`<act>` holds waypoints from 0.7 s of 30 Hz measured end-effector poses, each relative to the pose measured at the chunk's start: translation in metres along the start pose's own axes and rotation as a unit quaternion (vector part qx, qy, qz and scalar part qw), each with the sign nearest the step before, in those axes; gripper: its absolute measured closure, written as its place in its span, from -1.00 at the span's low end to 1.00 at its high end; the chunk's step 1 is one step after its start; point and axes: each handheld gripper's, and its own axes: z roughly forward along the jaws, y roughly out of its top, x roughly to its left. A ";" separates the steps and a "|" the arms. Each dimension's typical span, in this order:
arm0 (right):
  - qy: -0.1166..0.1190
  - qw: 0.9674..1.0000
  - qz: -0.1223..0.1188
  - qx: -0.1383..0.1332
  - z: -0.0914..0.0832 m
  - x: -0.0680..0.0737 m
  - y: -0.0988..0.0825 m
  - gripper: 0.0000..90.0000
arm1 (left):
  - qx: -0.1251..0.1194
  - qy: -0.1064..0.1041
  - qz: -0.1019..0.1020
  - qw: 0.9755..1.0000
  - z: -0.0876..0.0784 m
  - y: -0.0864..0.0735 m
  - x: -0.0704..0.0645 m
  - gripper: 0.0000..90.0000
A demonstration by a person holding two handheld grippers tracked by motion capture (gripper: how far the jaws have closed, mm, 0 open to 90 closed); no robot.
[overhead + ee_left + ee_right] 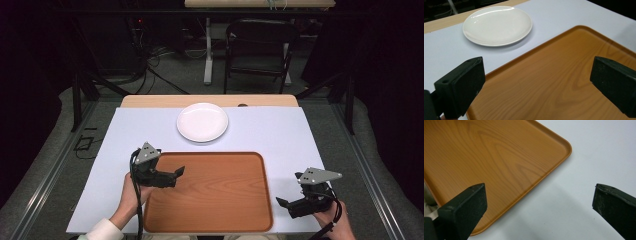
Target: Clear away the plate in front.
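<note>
A wood-grain tray [215,200] lies at the near middle of the white table cover, with nothing on it. A white plate [202,121] sits just beyond the tray's far edge, also bare. My left gripper [176,176] hangs over the tray's left rim, open, jaws wide apart and pointing right; in the left gripper view the tray [564,82] lies below and the plate [497,25] is beyond. My right gripper [284,206] stands open beside the tray's right edge, over the white cover; its view looks down on a tray corner [499,160].
The white cover [280,130] spans most of the table, with a strip of bare wood [165,101] at the far edge. A dark folding chair [260,50] and cables on the floor lie beyond the table.
</note>
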 end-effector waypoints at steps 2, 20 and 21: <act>0.000 1.000 0.000 0.000 0.000 0.000 0.000 -1.00 | -0.005 -0.001 -0.019 1.000 0.005 0.002 0.003 -1.00; 0.002 1.000 0.003 -0.001 0.000 0.000 0.000 -1.00 | -0.023 0.016 -0.087 0.996 0.043 0.021 0.006 -0.95; 0.002 1.000 0.003 -0.001 0.000 0.000 0.000 -1.00 | -0.025 0.016 -0.090 0.996 0.046 0.023 0.005 -0.95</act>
